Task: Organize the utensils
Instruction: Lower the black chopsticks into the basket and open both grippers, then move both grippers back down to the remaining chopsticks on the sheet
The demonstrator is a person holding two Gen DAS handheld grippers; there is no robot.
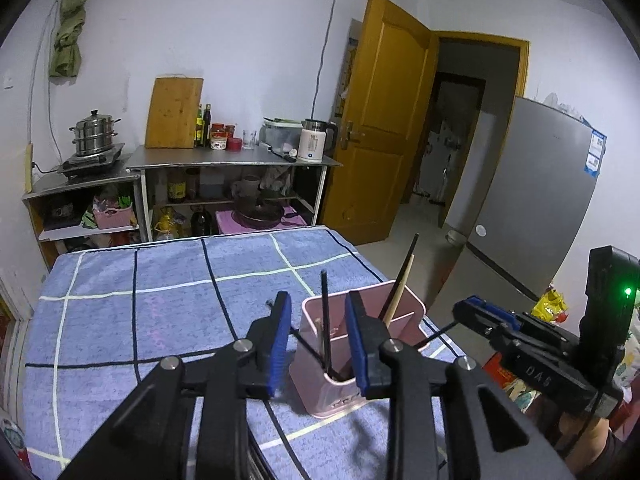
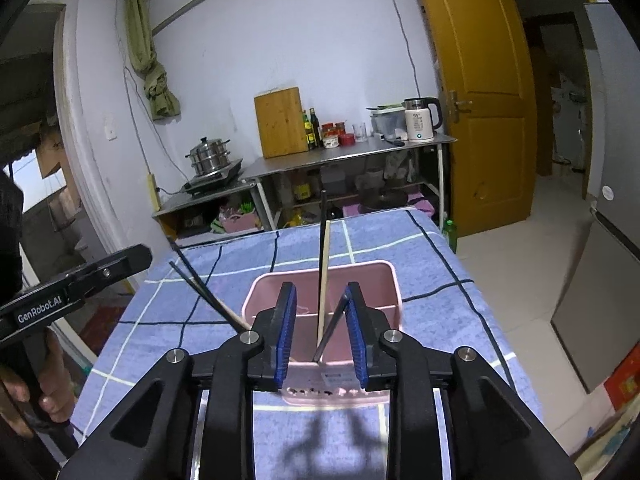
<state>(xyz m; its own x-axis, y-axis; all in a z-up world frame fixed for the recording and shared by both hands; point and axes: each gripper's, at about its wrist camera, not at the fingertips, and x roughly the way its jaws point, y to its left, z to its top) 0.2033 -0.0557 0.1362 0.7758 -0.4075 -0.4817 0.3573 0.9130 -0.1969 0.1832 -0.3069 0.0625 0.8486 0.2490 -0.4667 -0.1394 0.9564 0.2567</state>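
A pink utensil holder (image 1: 404,314) stands on the blue checked tablecloth (image 1: 160,304), near the table's right edge. It holds black chopsticks (image 1: 325,320) and a wooden chopstick (image 1: 400,288). My left gripper (image 1: 318,304) hovers over the holder's near left corner. Its jaws are apart, with one black chopstick standing free between them. In the right wrist view my right gripper (image 2: 320,296) is over the holder (image 2: 384,280), jaws apart. A wooden chopstick (image 2: 323,272) and a black chopstick (image 2: 322,216) stand loose between the blue pads. Two more black chopsticks (image 2: 192,280) lean out to the left.
The table's right edge drops to the floor beside a grey fridge (image 1: 532,200). Behind the table are steel shelves (image 1: 232,160) with a steamer pot (image 1: 94,134), a cutting board (image 1: 174,112) and a kettle (image 1: 314,142). A wooden door (image 1: 380,120) stands open.
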